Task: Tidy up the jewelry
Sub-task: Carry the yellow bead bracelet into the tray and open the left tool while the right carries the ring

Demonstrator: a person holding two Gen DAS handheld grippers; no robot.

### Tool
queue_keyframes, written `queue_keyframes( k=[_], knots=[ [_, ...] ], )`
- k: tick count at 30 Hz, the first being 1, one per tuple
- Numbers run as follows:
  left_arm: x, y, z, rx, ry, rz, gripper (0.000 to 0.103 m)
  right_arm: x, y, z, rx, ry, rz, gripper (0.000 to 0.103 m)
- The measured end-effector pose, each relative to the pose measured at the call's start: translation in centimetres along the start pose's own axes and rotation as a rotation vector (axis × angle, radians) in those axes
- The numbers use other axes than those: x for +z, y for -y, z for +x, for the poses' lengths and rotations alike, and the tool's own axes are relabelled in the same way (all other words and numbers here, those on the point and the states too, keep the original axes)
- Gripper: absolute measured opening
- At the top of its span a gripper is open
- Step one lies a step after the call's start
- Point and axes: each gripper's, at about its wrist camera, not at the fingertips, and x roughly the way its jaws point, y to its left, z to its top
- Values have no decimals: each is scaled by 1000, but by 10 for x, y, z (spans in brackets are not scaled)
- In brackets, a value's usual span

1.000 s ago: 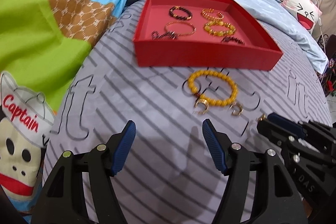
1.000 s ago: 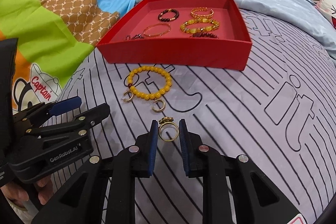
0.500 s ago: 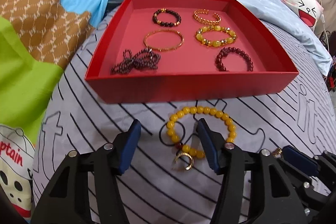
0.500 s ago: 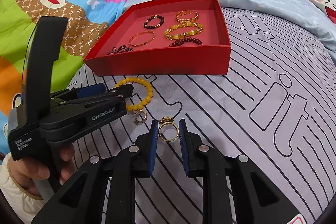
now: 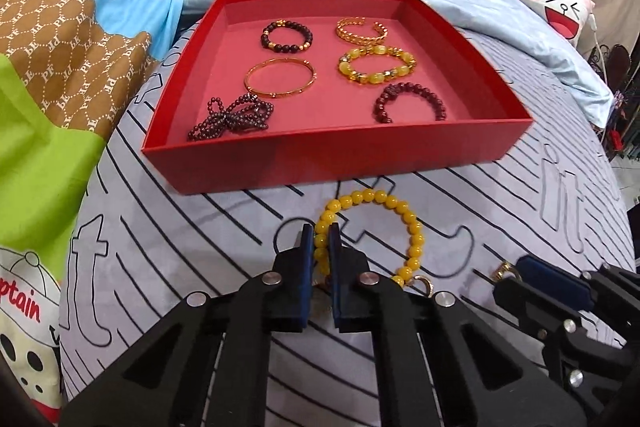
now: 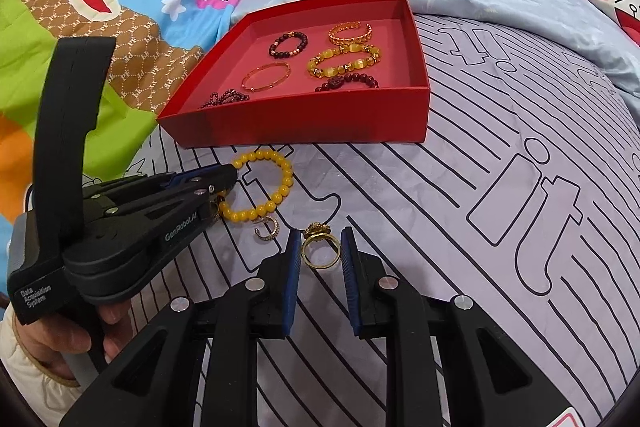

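The left hand-held gripper (image 5: 320,247) is closing its jaws on the near-left arc of the yellow bead bracelet (image 5: 400,211), which lies on the striped bed cover (image 5: 180,247) just short of the red tray (image 5: 320,155) straight ahead. The right hand-held gripper (image 6: 320,251) straddles a gold ring (image 6: 320,251), whether clamped cannot be told. Quilts and pillows crowd the bed beyond.

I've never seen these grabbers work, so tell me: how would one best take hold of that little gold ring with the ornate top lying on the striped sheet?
Across the plain band of the gold ring with the ornate top, from above. It lies flat on the striped bedsheet, its knobbly ornament pointing toward the red cardboard tray, so the smooth sides face the right gripper, whose pads already flank it.
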Motion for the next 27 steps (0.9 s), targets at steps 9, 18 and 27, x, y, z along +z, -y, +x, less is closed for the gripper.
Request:
queue_keyframes(
  k=[9, 18, 27],
  knots=[
    [6, 9, -41, -64, 54, 4, 7, 8, -6, -22, 1, 46, -14, 19],
    [51, 27, -78, -119, 160, 52, 7, 42, 5, -42, -22, 122, -13, 19],
    [110, 29, -76, -156, 237, 30, 7, 88, 21, -44, -60, 186, -5, 19]
  ],
)
